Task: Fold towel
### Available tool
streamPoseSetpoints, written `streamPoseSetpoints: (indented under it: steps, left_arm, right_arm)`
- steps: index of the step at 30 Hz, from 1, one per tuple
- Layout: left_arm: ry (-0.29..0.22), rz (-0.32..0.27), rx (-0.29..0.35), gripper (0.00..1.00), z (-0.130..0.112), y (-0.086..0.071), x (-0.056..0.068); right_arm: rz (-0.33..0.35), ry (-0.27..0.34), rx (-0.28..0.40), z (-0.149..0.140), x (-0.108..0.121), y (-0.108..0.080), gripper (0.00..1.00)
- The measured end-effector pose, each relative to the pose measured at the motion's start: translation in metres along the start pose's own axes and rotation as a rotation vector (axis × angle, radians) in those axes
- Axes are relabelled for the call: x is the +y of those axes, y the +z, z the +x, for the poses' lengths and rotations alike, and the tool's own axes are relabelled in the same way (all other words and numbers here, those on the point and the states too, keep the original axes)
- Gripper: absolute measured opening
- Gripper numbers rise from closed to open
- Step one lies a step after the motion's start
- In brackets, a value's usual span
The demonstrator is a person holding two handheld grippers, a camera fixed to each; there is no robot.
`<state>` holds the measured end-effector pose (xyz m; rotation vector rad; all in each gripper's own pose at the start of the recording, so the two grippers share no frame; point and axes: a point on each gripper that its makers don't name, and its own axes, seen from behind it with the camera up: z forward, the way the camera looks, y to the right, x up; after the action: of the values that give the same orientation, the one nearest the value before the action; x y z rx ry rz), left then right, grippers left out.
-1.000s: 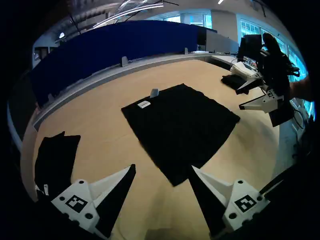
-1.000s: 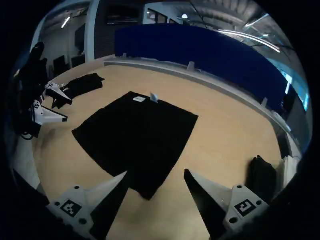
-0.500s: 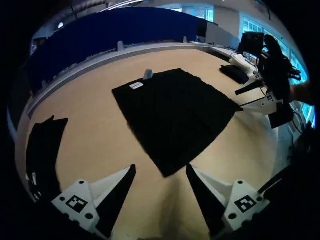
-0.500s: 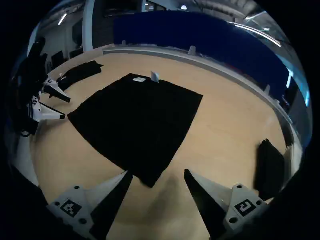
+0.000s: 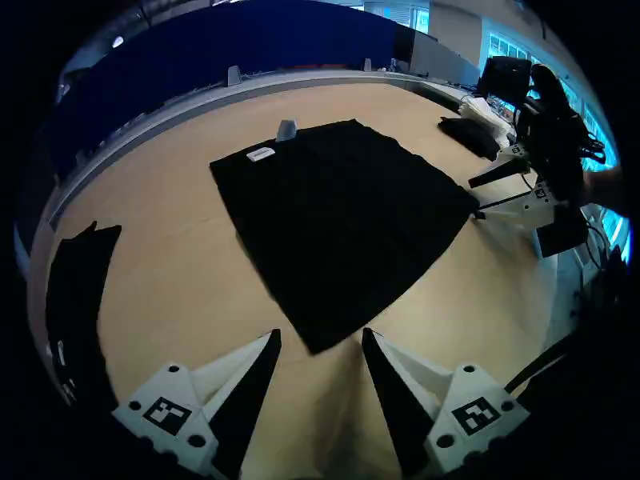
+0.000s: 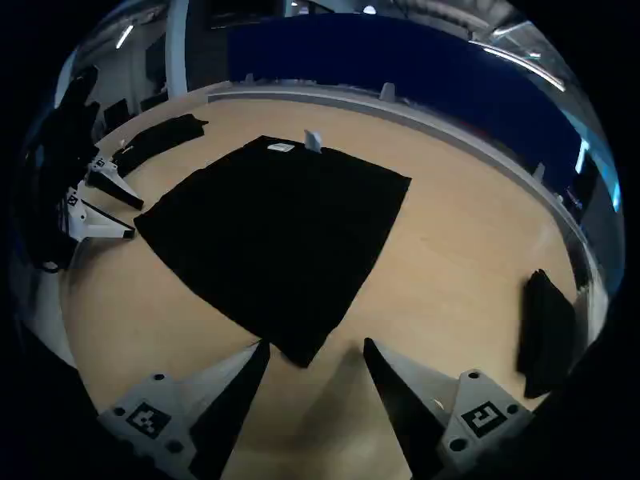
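A big black square cloth towel (image 5: 336, 216) is lying flat and spread out in the middle of the light brown wooden table (image 5: 176, 240). Its edges are running mostly straight. Bare wood is showing all round it, so there is open room on every side. A small white tag (image 5: 260, 154) is sitting on its far corner. A little grey upright piece (image 5: 286, 130) is standing just beside that far edge.

In the left gripper view, the left gripper (image 5: 320, 332) is hanging low over the wood with its two white fingers apart, holding nothing. The towel's near corner is pointing right at the gap between the tips. In the right gripper view, the right gripper (image 6: 316, 342) is standing wide too, gripping nothing, with another towel corner pointing at its gap.

A folded black cloth (image 6: 548, 332) is lying well apart from the towel, near the table's right edge. A long blue wall (image 6: 400, 64) is running along the table's far side.
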<state>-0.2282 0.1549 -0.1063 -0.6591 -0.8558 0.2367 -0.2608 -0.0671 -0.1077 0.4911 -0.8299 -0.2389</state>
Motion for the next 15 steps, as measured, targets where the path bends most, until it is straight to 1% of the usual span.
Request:
streamPoseSetpoints:
  steps: [5,9,13,15]
  left_arm:
    - [-0.004,0.010,-0.002,0.61,0.0003,0.0025,0.0006]
    - [-0.013,0.024,-0.006,0.52,0.0001,0.0027,-0.0028]
    - [-0.024,0.029,-0.011,0.52,-0.0002,0.0033,-0.0034]
    - [-0.028,0.038,-0.012,0.44,-0.0005,0.0037,-0.0052]
  right_arm:
    - [0.009,-0.002,0.000,-0.0009,-0.0013,0.0015,0.71]
    - [0.032,0.005,-0.002,-0.0017,-0.0056,0.0022,0.61]
    - [0.045,0.012,-0.007,-0.0011,-0.0084,0.0021,0.48]
    - [0.046,0.015,-0.007,-0.0005,-0.0090,0.0022,0.40]
